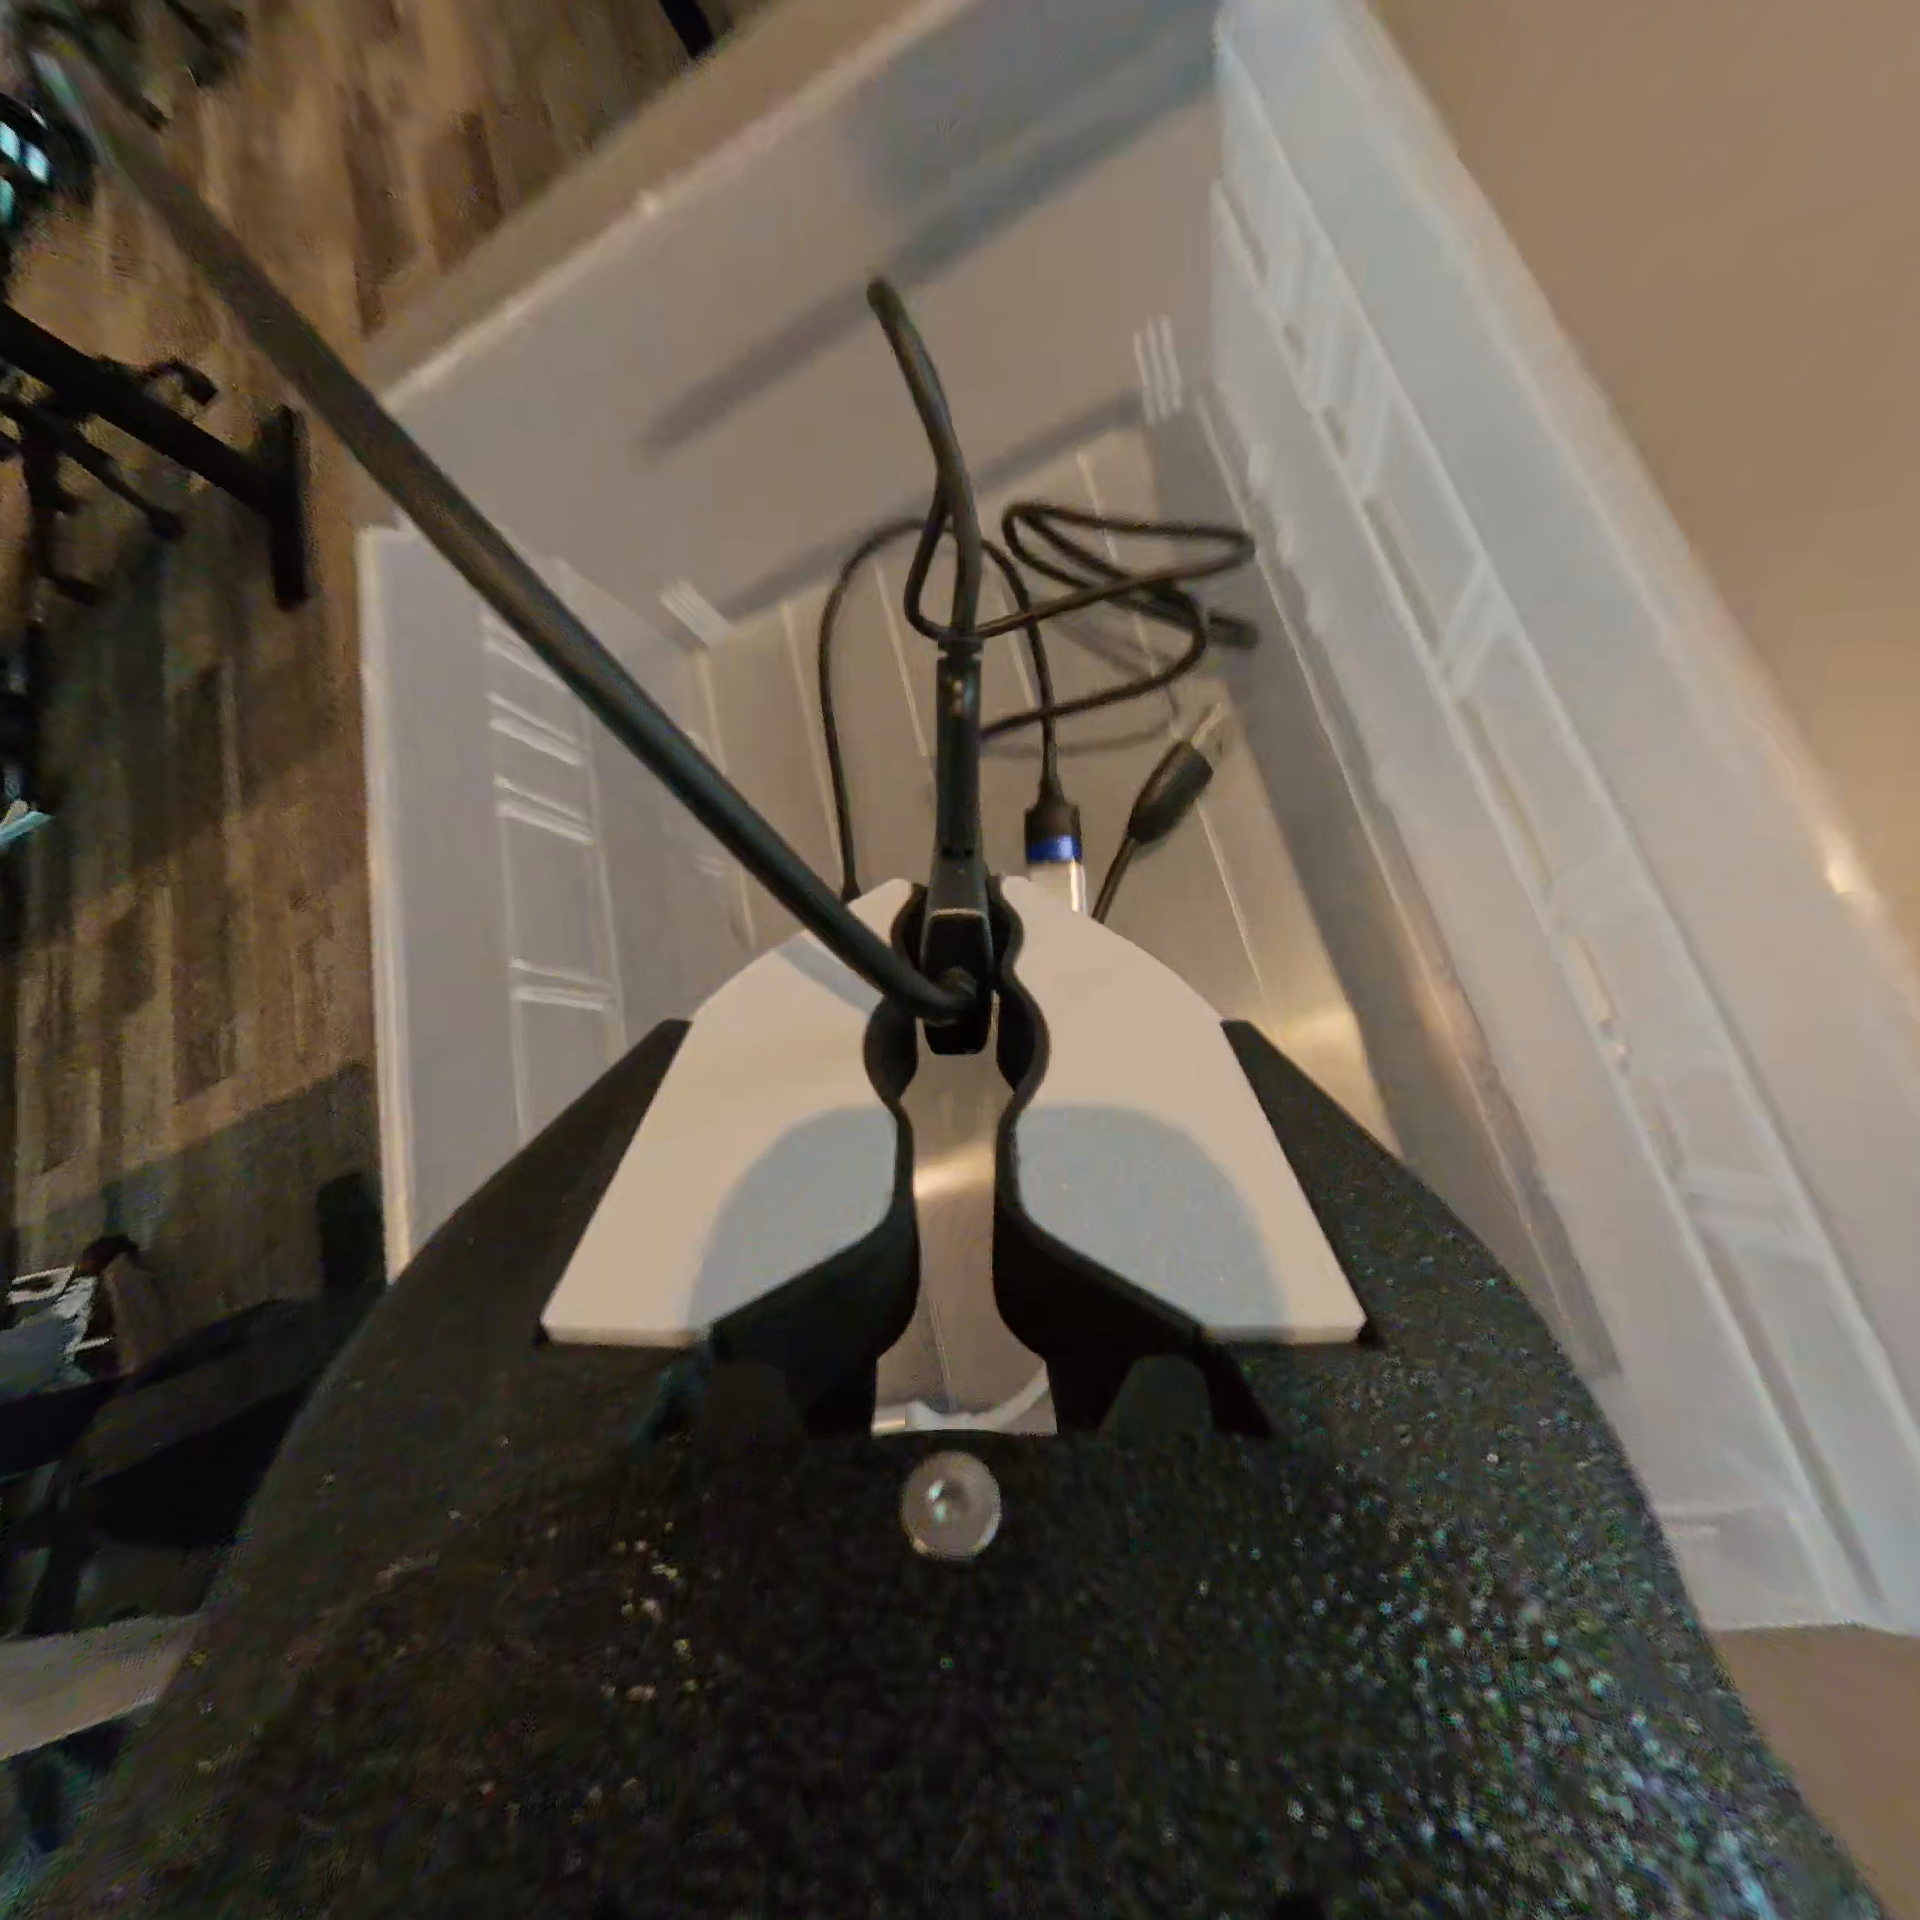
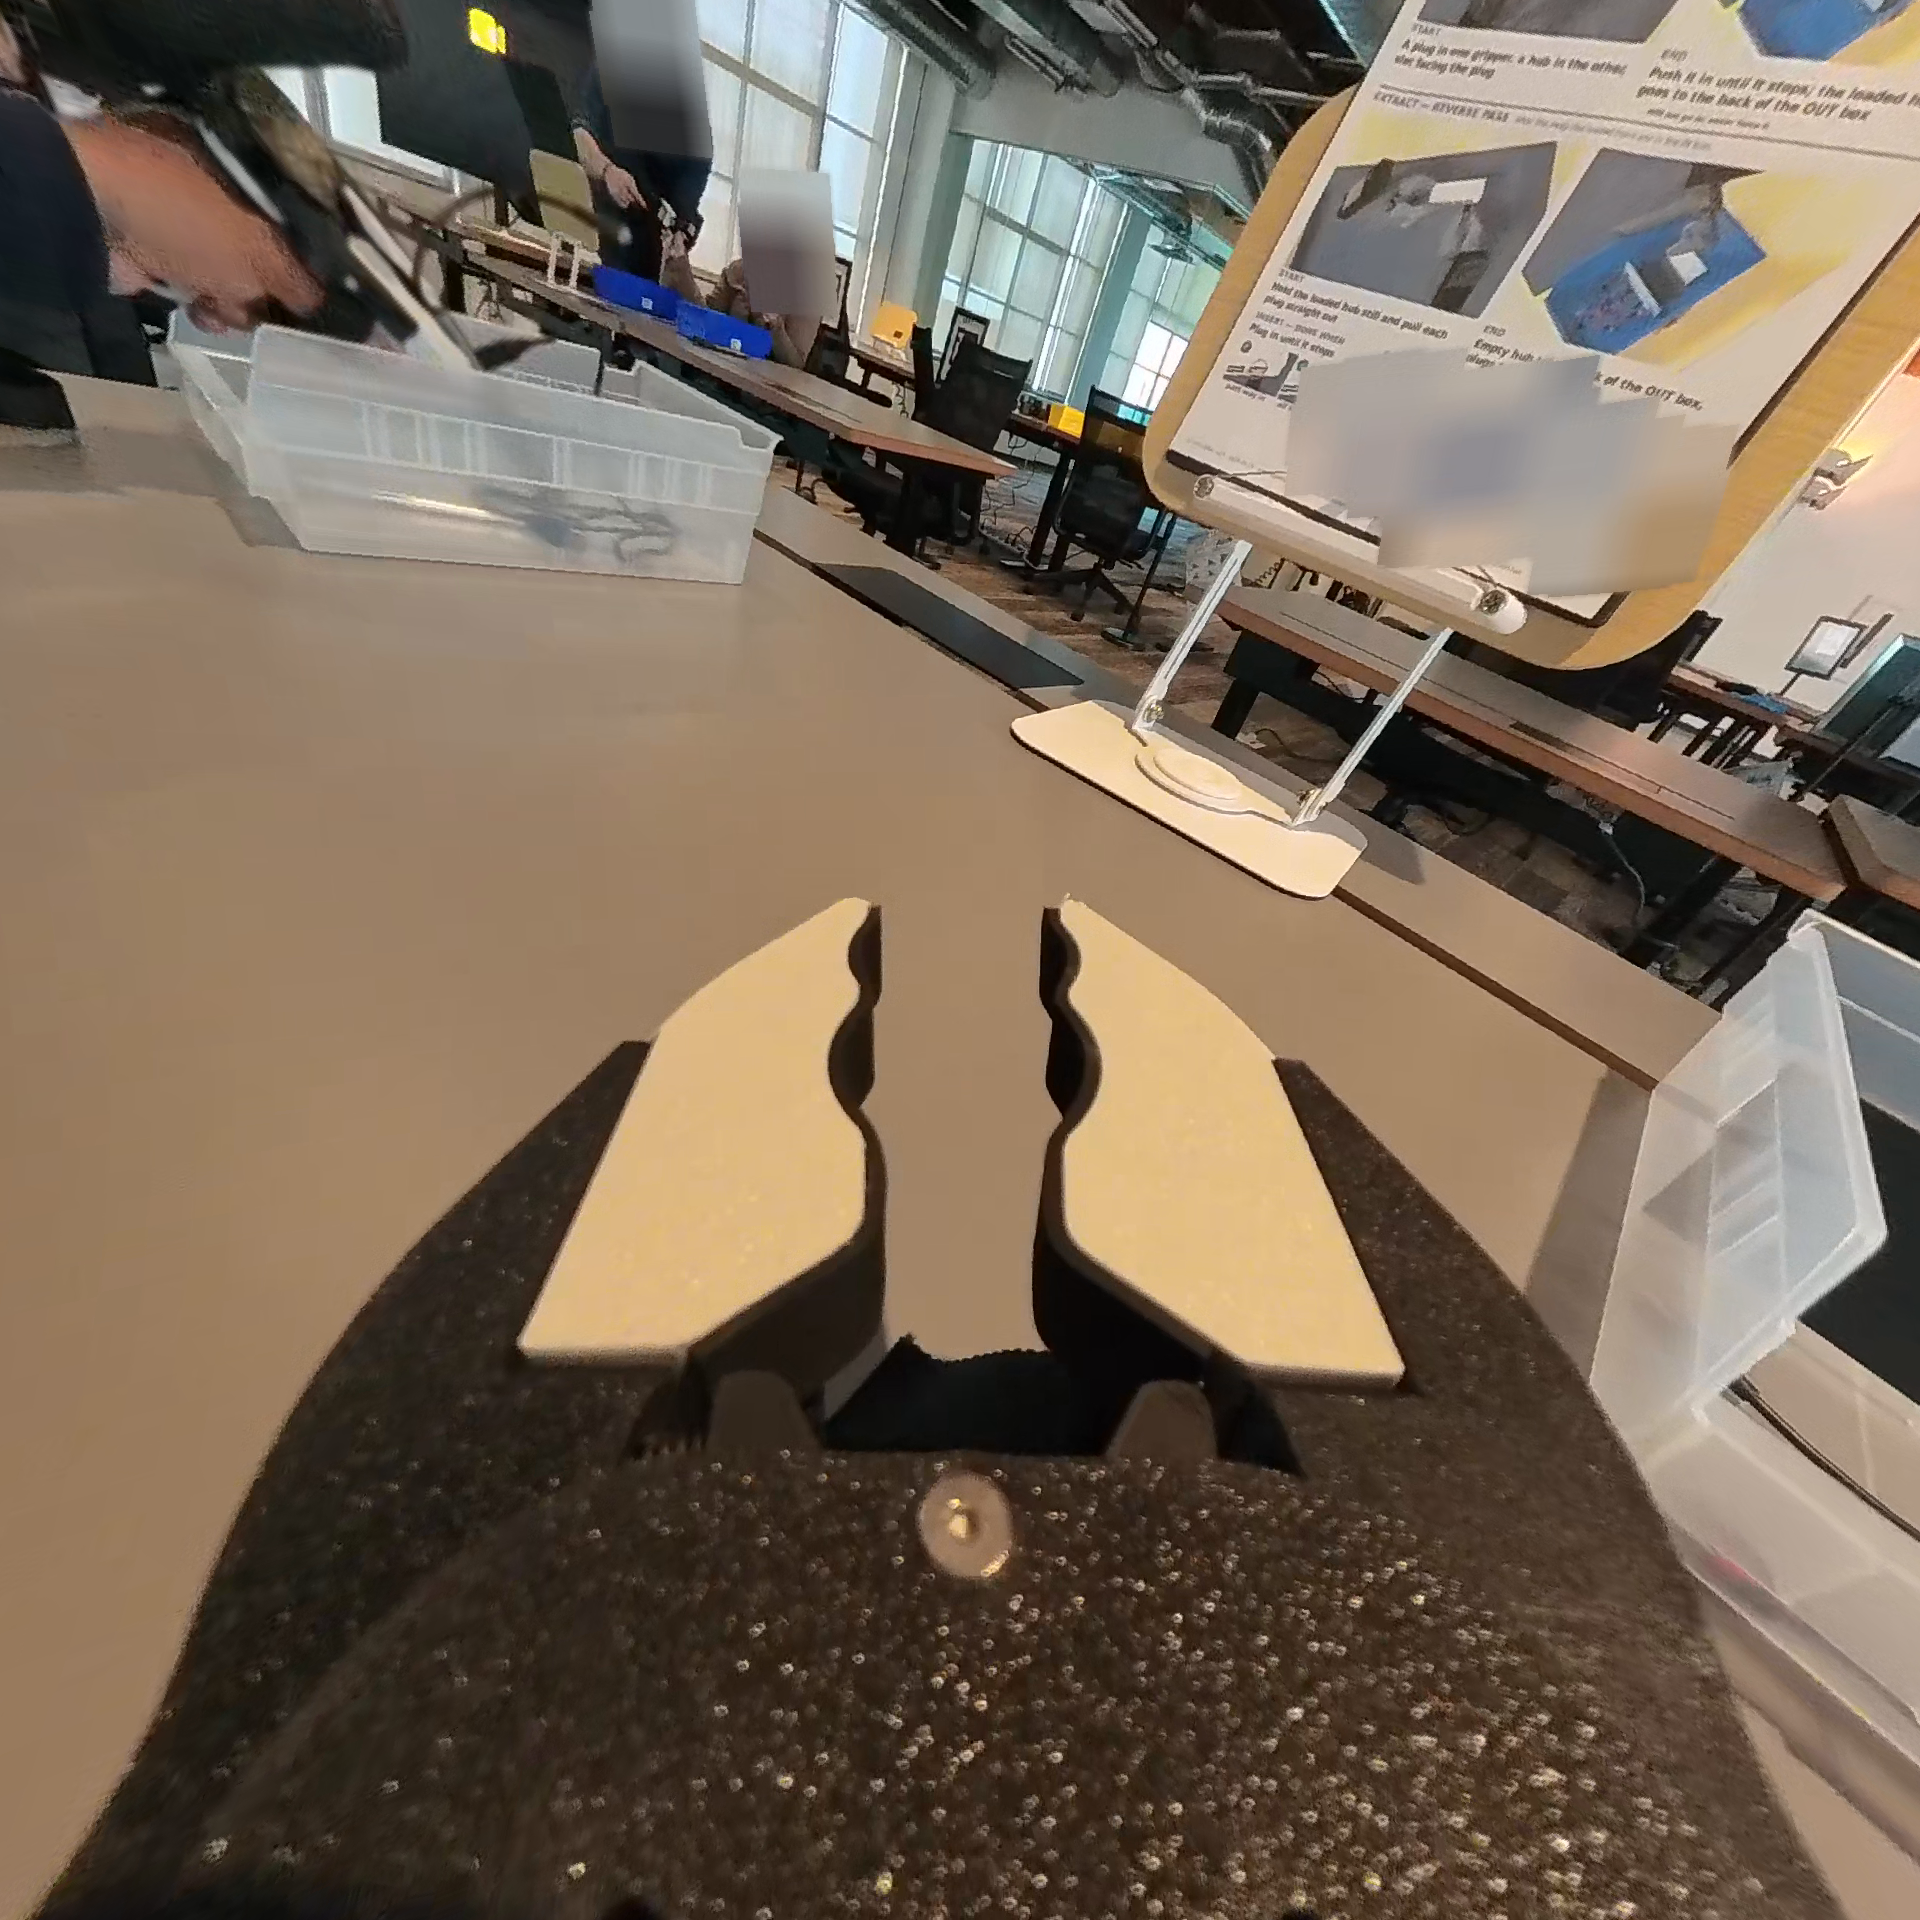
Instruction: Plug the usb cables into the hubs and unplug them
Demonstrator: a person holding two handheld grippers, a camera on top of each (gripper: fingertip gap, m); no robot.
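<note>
USB hub [image 1: 954, 971] clamped in left gripper [image 1: 951, 961], right gripper [image 2: 961, 925] agape, instruction card [image 2: 1558, 291] nearby

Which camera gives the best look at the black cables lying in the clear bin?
The left wrist view: it looks straight down into the clear bin at the black cables. The right wrist view shows them only as a dark tangle through a far bin's wall.

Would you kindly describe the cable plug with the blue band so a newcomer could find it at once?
Look into the clear plastic bin ahead of the left tool, where loose black cables lie tangled. Just right of the tool's tip stands a black plug. Unlike the plain black plug to its right, it has a blue ring above a silvery end.
</note>
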